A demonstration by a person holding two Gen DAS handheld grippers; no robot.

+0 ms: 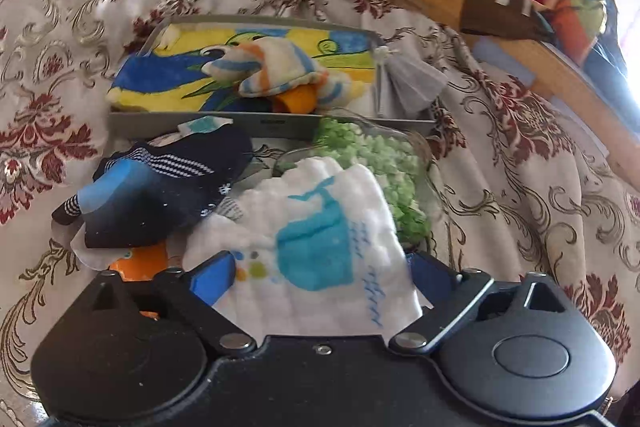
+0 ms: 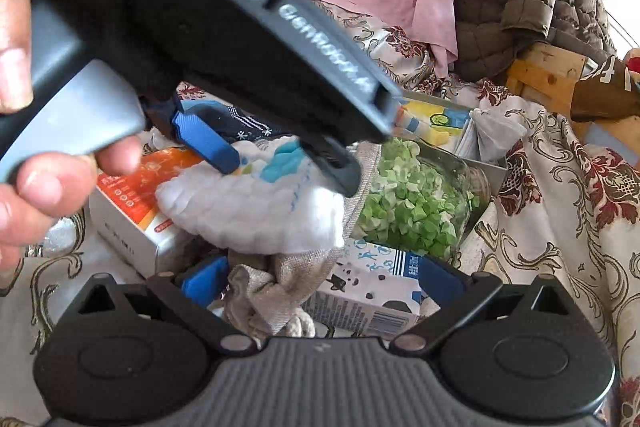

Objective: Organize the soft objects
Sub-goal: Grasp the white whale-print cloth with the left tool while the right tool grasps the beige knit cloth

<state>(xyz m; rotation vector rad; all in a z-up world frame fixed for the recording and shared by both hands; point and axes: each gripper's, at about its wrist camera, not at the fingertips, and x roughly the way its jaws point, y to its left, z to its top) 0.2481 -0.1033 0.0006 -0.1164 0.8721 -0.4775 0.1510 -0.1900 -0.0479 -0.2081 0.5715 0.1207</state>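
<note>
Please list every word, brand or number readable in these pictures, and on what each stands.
"Genrobot.A": on the left gripper, along its side; the end is blurred.
Blue script on the white cloth: too blurred to read.
Print on the orange box and the cow-patterned carton: too small to read.
White letters on the brown cloth: cut off, unreadable.

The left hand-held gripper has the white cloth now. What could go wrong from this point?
1. The white cloth hangs loosely from the left hand-held gripper; it might slip out or drag across the dark sock beside it.
2. The glass jar of green pieces lies just behind the cloth, so a sweep toward the grey tray may knock it.
3. The right hand-held gripper works close below, around a beige bag; the two may collide.
</note>
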